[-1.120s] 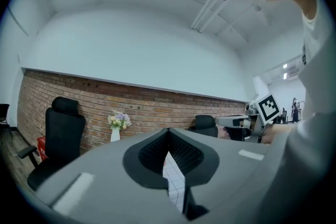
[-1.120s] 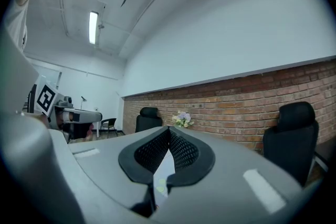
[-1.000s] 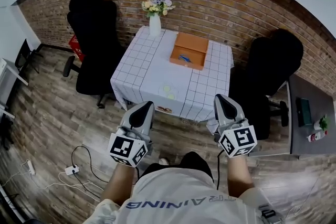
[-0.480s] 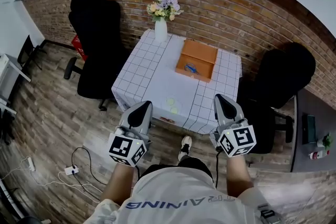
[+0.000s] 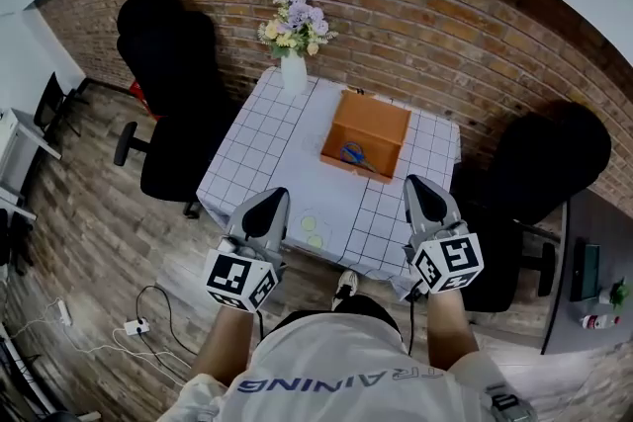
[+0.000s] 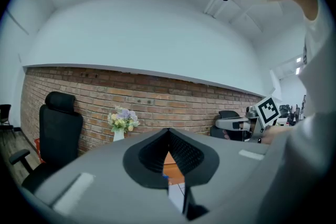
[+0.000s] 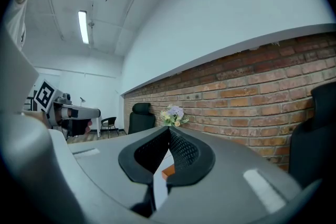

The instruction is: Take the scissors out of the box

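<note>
Facing table (image 5: 259, 163) edge: left claw (image 5: 269, 208), right claw (image 5: 423, 198)

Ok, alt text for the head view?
A person faces a table with a white grid-patterned cloth, holding the grey left gripper and right gripper toward it, both shut. On it: an open orange-brown box containing blue-handled scissors and a white vase of flowers.

scissors (image 5: 353, 154) too small to make out, person's torso (image 5: 341, 373) cut off below

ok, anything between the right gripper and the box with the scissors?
Head view: only bare checked tablecloth lies between the right gripper and the box; the scissors lie inside.
</note>
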{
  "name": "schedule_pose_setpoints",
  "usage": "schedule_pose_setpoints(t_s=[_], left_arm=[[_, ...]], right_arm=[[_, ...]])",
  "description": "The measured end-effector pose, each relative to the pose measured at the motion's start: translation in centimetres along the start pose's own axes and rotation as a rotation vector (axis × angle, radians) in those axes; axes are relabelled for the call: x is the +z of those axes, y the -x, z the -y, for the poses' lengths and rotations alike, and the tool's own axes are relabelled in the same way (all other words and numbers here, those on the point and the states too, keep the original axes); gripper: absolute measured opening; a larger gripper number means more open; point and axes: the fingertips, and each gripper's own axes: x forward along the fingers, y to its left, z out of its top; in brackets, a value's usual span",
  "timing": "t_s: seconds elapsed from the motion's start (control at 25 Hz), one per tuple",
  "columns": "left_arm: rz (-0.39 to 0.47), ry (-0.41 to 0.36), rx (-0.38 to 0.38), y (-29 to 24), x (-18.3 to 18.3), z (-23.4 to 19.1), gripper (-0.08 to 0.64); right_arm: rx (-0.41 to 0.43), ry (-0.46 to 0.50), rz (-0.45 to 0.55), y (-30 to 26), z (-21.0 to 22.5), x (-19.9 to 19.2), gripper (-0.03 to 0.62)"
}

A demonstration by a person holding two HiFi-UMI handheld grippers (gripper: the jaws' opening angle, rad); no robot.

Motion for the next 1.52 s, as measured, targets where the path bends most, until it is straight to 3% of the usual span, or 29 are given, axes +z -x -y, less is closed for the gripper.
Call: schedule_pose_setpoints(t_s=[0.44,0.72,1.2,1.36,1.52], left_arm=[[-0.029,0.005,-0.003,-10.5,-0.9,0.6,0.000],[-0.083,0.021,-0.057,-15.3,-2.5,-0.1,0.000],[-0.153,0.031,-0.233,-21.1,-4.2,-6.2,0.000],[-0.179,0.033,-0.241,-21.3,-5.4,-8.1,0.000],[-0.182,0.056,-0.235,-21.2,-6.0,-8.7,0.000]], right_arm=[[-0.002,-0.016,-0.038,-5.4,9.1,-0.9,0.015],[-0.042,-0.037,-0.097,-7.8,12.0,-2.7,0.016],[-0.173,-0.068,-0.179,-13.5,11.1,-4.7,0.016],[-0.157,-0.082,-0.213,-15.3,9.8,-5.7,0.015],[-0.110,-0.064,-0.315,-16.4,8.9,-7.6,0.017]])
